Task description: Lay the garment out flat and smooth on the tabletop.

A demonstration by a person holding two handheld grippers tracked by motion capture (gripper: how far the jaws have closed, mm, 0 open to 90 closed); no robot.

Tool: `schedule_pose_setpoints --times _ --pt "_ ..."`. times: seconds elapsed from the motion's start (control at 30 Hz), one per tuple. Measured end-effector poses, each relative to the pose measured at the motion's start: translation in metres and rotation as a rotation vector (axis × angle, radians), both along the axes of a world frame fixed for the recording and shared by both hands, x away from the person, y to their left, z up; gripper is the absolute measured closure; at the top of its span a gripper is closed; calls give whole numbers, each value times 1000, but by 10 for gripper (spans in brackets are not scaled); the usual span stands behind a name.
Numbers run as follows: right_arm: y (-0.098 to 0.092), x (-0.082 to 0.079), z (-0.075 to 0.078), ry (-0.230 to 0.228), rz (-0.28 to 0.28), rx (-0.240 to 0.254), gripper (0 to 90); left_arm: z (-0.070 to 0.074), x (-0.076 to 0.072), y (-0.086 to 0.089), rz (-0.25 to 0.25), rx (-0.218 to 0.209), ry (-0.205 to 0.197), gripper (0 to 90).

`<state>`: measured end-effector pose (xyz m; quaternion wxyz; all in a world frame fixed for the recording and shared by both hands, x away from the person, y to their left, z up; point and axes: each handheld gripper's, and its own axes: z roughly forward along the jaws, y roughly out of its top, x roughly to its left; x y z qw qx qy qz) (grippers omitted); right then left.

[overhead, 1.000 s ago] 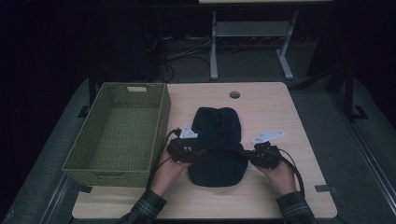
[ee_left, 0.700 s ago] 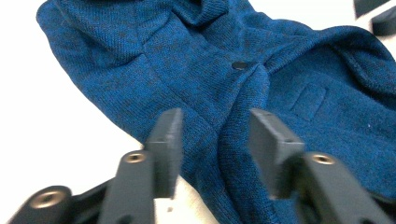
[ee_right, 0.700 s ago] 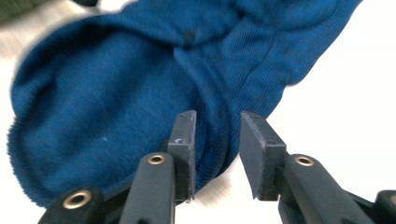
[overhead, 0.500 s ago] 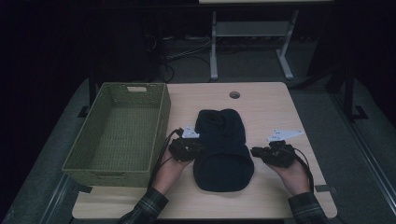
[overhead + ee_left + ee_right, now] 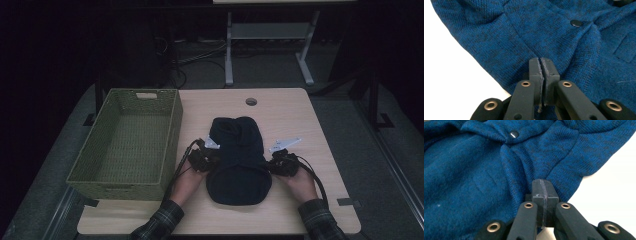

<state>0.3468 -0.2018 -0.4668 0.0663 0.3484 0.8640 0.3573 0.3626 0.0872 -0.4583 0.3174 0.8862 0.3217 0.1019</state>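
Dim surroundings frame a light wooden table point(image 5: 300, 130), with metal stand legs and loose cables on the floor beyond its far edge; a round grommet hole point(image 5: 251, 101) sits near that far edge. On the table's left part stands a green woven basket point(image 5: 172, 125). A dark blue knit garment point(image 5: 237, 160) lies flat at the table's middle, just right of the basket, lengthwise from the near side toward the far side; the gripper views show its blue knit, a dark snap button point(image 5: 576, 23) and a stitched patch on its front.

Left gripper point(image 5: 204, 159) lies at the garment's left edge, held by the person's left hand point(image 5: 187, 181); its jaws have just been closing and now stand pressed together point(image 5: 540, 65), tips resting on the knit near the edge; whether fabric is pinched between the pads cannot be told.

Right gripper point(image 5: 281, 162) lies at the garment's right edge, held by the right hand point(image 5: 301, 184); its jaws meet flush point(image 5: 542, 185), tips against a fold of the knit near the hem; a pinch of cloth between them cannot be confirmed; a second snap button point(image 5: 514, 133) shows farther up the fabric.

Plaid sleeves enter from the near edge.
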Motion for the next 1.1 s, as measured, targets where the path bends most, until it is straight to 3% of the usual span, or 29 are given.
schedule_pose_setpoints --times 0.33,0.6,0.87,0.97,1.1 --pt "-3 -23 3 16 14 -31 899 0 -14 3 -42 -10 18 876" --pt "-9 -47 4 18 12 -45 899 -1 -39 4 -86 -49 50 876" --pt "-15 -68 6 39 10 -45 899 1 -60 1 -127 -43 56 872" --pt "-16 -69 12 11 10 -20 899 4 -55 2 -116 -80 71 852" --pt "-19 -53 28 -30 -15 29 900 13 -49 4 -91 -105 37 853"
